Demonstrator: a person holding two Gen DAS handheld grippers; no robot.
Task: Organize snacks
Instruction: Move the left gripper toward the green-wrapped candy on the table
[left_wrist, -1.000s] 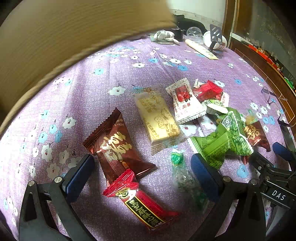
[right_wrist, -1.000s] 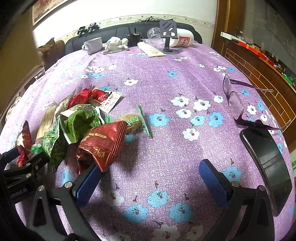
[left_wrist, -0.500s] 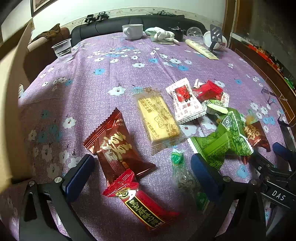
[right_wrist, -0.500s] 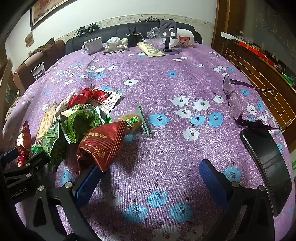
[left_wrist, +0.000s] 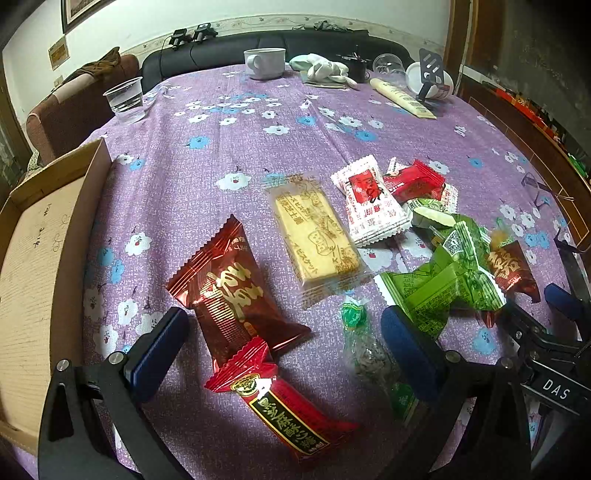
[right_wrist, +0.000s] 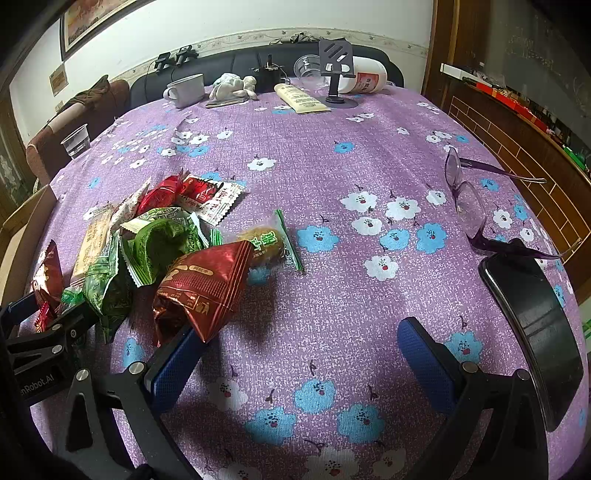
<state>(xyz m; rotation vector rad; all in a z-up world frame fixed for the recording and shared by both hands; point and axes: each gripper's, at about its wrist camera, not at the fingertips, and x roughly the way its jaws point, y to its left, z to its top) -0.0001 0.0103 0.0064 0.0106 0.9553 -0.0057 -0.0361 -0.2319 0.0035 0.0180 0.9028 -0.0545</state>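
Snacks lie loose on the counter (left_wrist: 221, 155): my left claw (left_wrist: 280, 347), spread wide and empty, straddles the brown packet (left_wrist: 232, 291), long axis running near-to-far, while my right claw (right_wrist: 295, 354), also wide and empty, sits right of the pile.

The cardboard box (left_wrist: 33, 266) runs off the left edge, so only part of it shows. The clear candy bag (left_wrist: 373, 354) is partly hidden behind a blue finger. The phone (right_wrist: 535, 328) is cut by the right side. The writing on the green packets (left_wrist: 443, 284) is too crumpled to read.
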